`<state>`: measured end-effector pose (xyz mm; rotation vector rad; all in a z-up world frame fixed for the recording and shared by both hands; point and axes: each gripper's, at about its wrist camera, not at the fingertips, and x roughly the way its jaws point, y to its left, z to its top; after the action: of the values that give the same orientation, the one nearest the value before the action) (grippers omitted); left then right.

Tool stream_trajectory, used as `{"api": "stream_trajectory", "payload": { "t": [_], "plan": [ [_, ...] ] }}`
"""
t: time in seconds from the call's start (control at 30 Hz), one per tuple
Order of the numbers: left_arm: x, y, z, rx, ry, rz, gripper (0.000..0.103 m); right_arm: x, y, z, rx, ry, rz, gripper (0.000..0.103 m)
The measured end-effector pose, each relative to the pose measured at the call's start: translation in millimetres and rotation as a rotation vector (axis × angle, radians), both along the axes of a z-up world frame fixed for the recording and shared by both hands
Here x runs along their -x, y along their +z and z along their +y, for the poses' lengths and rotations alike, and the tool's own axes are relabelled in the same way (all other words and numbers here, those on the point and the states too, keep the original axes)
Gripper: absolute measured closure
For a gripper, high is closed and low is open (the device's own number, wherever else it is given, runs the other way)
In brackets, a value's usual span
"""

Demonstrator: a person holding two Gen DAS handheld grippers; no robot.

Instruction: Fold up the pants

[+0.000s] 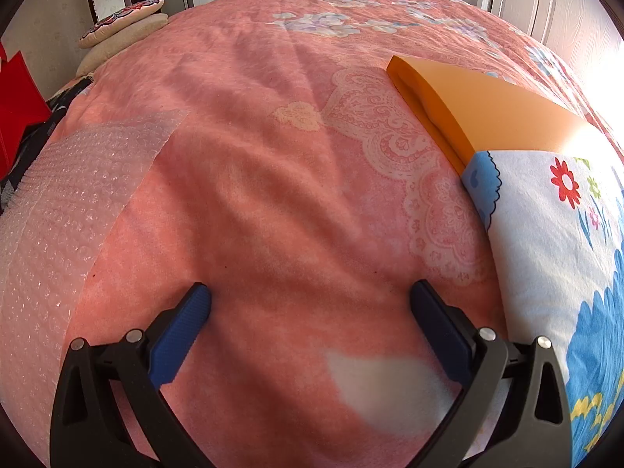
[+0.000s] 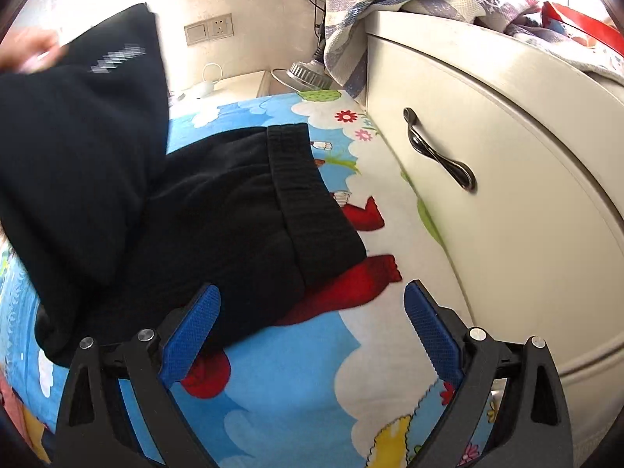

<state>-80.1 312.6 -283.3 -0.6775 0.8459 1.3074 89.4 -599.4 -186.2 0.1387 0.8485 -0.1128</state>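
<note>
Black pants (image 2: 218, 218) lie on a cartoon-print blanket (image 2: 296, 386) in the right wrist view, their ribbed waistband (image 2: 308, 195) toward the cabinet. One part of them (image 2: 74, 148) is lifted at the left, where a blurred hand (image 2: 23, 54) holds it. My right gripper (image 2: 312, 312) is open and empty, just above the near edge of the pants. My left gripper (image 1: 310, 300) is open and empty over the pink bedspread (image 1: 253, 179); no pants show in that view.
A white cabinet (image 2: 507, 156) with a dark handle (image 2: 440, 156) stands close on the right. An orange box (image 1: 479, 105) and the cartoon blanket (image 1: 553, 241) lie right of the left gripper. Bubble wrap (image 1: 66, 218) lies at left, cushions (image 1: 121, 27) at far left.
</note>
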Motion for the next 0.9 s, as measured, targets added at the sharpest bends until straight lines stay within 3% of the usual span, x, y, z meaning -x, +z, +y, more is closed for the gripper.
{"api": "stream_trajectory", "payload": {
  "t": [0.07, 0.17, 0.27, 0.47, 0.53, 0.7, 0.8, 0.9],
  "plan": [
    [0, 0, 0, 0.0, 0.0, 0.0, 0.001, -17, -1, 2, 0.009, 0.015, -0.019, 0.011],
    [0, 0, 0, 0.0, 0.0, 0.0, 0.001, -53, -29, 7, 0.113, 0.011, 0.107, 0.012],
    [0, 0, 0, 0.0, 0.0, 0.0, 0.001, -49, -35, -1, 0.054, 0.012, 0.103, 0.01],
    [-1, 0, 1, 0.0, 0.0, 0.001, 0.001, -52, -28, 13, 0.148, 0.002, 0.12, 0.008],
    [0, 0, 1, 0.0, 0.0, 0.0, 0.001, -52, -15, 15, 0.169, 0.001, 0.082, 0.009],
    [0, 0, 1, 0.0, 0.0, 0.001, 0.001, -68, 19, 6, 0.214, 0.025, -0.115, 0.006],
    [0, 0, 1, 0.0, 0.0, 0.001, 0.001, -100, 6, 3, 0.257, 0.077, -0.055, 0.006],
    [0, 0, 1, -0.001, 0.0, 0.001, 0.001, -116, -6, 2, 0.22, 0.153, -0.022, 0.007]
  ]
}}
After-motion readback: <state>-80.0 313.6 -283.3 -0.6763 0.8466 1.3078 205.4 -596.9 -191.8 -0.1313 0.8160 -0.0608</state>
